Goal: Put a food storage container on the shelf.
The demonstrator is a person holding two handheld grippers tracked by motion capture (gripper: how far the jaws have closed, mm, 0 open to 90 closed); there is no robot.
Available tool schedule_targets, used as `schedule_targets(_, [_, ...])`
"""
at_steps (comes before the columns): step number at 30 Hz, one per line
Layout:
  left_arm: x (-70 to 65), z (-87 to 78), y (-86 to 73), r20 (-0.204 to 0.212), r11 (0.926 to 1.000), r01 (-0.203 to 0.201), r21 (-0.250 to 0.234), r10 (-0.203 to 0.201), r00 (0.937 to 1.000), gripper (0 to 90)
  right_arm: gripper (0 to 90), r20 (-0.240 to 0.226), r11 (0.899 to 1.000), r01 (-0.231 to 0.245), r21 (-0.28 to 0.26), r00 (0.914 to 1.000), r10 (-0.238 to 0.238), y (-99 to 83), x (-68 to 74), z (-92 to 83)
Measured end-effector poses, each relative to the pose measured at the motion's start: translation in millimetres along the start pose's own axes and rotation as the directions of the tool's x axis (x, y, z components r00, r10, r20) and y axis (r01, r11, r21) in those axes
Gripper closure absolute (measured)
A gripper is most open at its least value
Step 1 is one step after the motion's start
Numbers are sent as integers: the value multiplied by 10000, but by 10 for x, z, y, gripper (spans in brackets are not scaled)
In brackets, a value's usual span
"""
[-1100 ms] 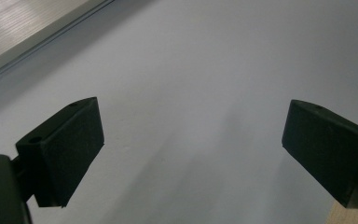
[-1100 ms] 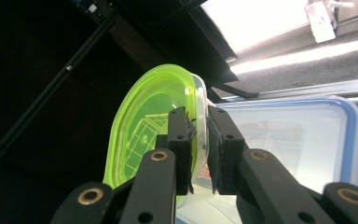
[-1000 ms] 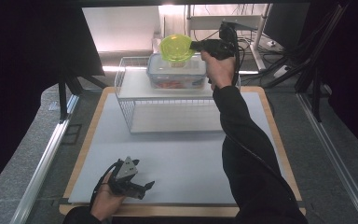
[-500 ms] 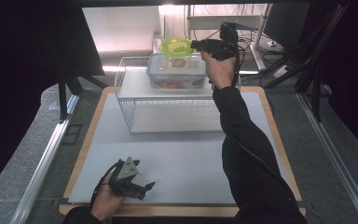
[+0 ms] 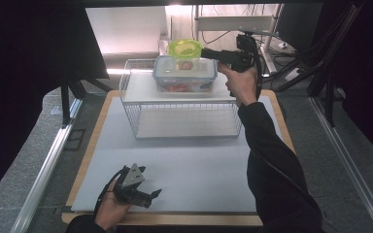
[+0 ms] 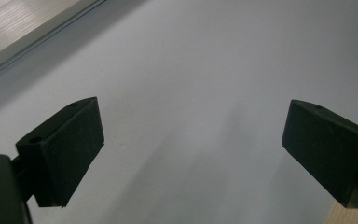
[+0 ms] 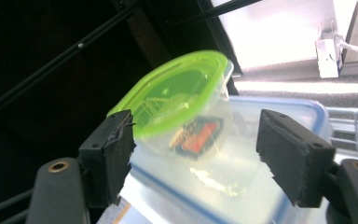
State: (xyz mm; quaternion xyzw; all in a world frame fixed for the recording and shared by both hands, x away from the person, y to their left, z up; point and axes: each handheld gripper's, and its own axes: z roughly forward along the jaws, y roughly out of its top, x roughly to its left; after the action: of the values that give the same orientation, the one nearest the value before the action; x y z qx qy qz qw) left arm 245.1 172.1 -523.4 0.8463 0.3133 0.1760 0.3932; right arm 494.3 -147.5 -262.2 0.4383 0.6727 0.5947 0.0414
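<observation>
1. Location of the work item: the green-lidded tub (image 5: 185, 53) sits at upper centre of the high view, stacked on the blue-rimmed clear box (image 5: 185, 75); that box rests on the white top shelf of the wire rack (image 5: 184, 104), which stands on the white mat (image 5: 194, 170).
2. Right gripper (image 7: 195, 144): jaws have just been opening; they now stand apart on either side of the tub, with a gap visible at the right pad; the left pad sits close to the lid edge, and contact there cannot be confirmed from this angle; the tub appears to stand on the box lid under its own weight.
3. Left gripper (image 5: 135, 187): lower left of the high view, low over the mat; its own view shows the jaws spread wide with nothing between them.
4. Handling estimate: the tub is thin clear plastic with a flexible lid, so probably light and easily deformed; smooth walls are likely slippery; a small red-labelled item (image 7: 198, 135) lies inside and may shift when tilted.
5. Grip point: take hold across the side walls just beneath the lid rim, where the plastic is stiffest; avoid pinching the lid edge alone, since it could pop off.
6. Stability: the stack is narrow and elevated; a sideways nudge could slide the tub off the smooth box lid.
</observation>
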Motion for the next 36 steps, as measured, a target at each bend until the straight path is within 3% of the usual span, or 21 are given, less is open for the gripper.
schedule_targets(6, [1,5,-1,25,10000,56,-23,-56,10000,51,196,-76,9955,922,212,9957,-920,-209,-15,-203])
schedule_targets(13, [-1,8,2,22,10000,80,-19,-80,10000,49,123,-110,9783,2001,539,9798,-1998,-523,49,-413])
schedule_targets(24, [-8,16,2,-10,10000,29,10,-29,10000,49,75,-193,9499,2985,929,9544,-2980,-1096,103,-656])
schedule_targets(29, [-9,20,1,-26,10000,10,21,-10,10000,48,49,-35,9270,3513,1316,9353,-3539,-1351,69,-733])
schedule_targets(36, [-7,27,-4,-12,10000,15,51,-15,10000,46,20,89,9183,3496,1859,9339,-3574,-1712,-96,-817])
